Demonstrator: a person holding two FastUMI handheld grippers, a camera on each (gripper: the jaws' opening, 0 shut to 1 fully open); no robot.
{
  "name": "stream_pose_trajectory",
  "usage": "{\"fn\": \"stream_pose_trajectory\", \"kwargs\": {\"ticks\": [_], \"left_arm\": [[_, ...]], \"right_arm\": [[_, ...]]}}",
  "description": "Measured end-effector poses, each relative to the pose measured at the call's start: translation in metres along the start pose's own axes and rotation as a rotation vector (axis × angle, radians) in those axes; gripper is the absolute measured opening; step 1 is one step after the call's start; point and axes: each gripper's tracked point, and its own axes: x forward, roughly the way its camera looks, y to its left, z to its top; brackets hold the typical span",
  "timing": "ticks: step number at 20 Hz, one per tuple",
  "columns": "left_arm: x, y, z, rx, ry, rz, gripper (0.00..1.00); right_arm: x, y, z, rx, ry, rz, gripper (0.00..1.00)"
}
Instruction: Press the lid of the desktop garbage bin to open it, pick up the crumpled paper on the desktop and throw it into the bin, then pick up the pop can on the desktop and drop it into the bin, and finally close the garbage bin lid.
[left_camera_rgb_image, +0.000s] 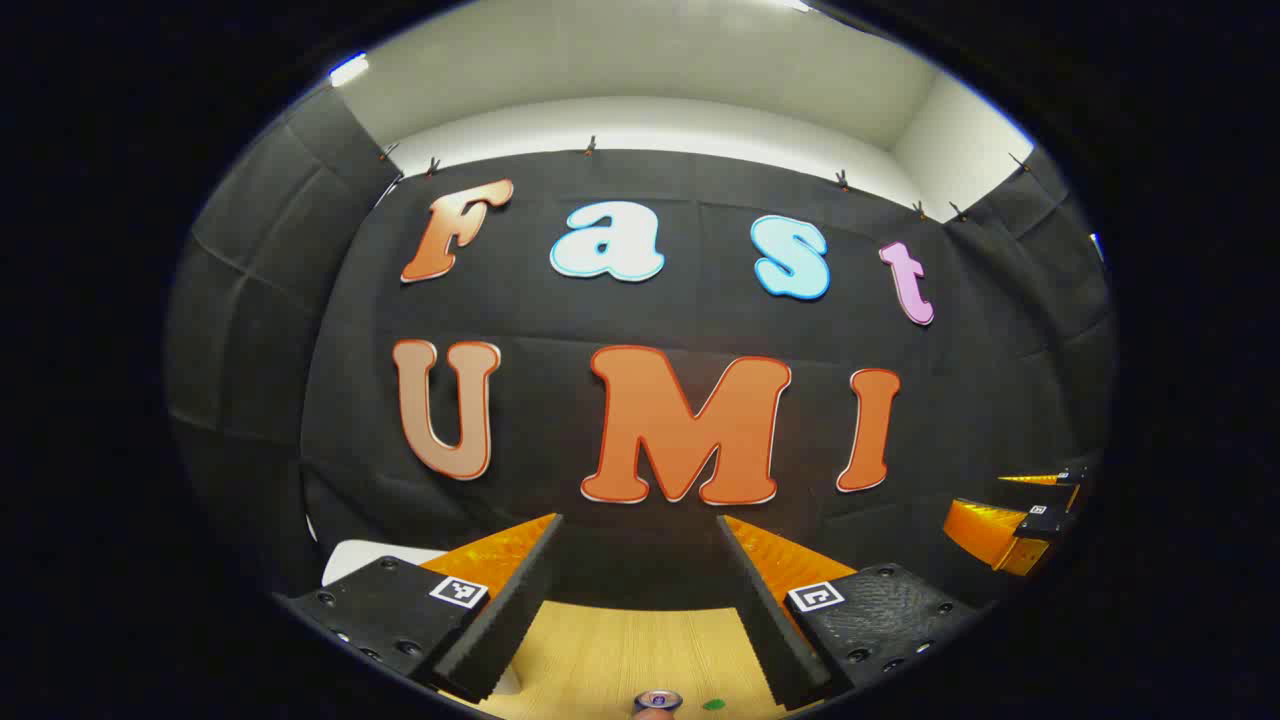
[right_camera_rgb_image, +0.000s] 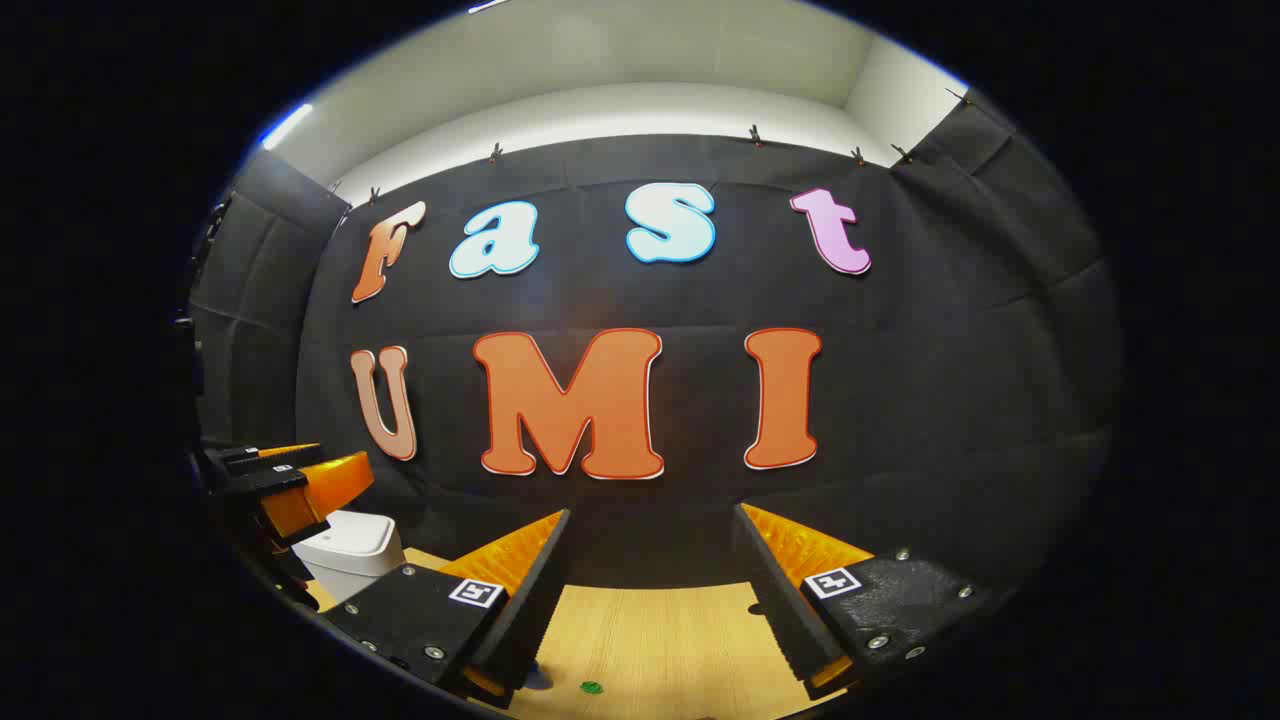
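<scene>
While both claws hang raised over the bench (right_camera_rgb_image: 660, 640), we see the garbage bin (right_camera_rgb_image: 352, 552) at far left with its lid down, the pop can (left_camera_rgb_image: 657, 701) standing near. Left claw (left_camera_rgb_image: 640, 610) and right claw (right_camera_rgb_image: 650, 600) gape wide, holding nothing. Can binning remains; the paper's place is unclear.

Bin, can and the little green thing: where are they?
garbage bin (right_camera_rgb_image: 352, 545), right gripper view, on its closed white lid.
pop can (left_camera_rgb_image: 657, 700), left gripper view, on its top rim.
green bit (right_camera_rgb_image: 591, 687), right gripper view, on its middle.
</scene>
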Motion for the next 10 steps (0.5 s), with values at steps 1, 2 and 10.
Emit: {"fn": "stream_pose_trajectory", "kwargs": {"ticks": [1,2,10], "left_arm": [[0.002,0.009,-0.005,-0.010,0.010,0.015,0.91],[0.002,0.016,-0.007,-0.020,0.019,0.024,0.91],[0.000,0.007,-0.027,-0.020,0.049,-0.011,0.93]], "right_arm": [[-0.001,0.008,-0.005,-0.001,0.010,0.009,0.93],[0.001,0.013,-0.009,0.003,0.020,0.009,0.93],[0.002,0.029,-0.035,0.023,0.079,0.013,0.94]]}}
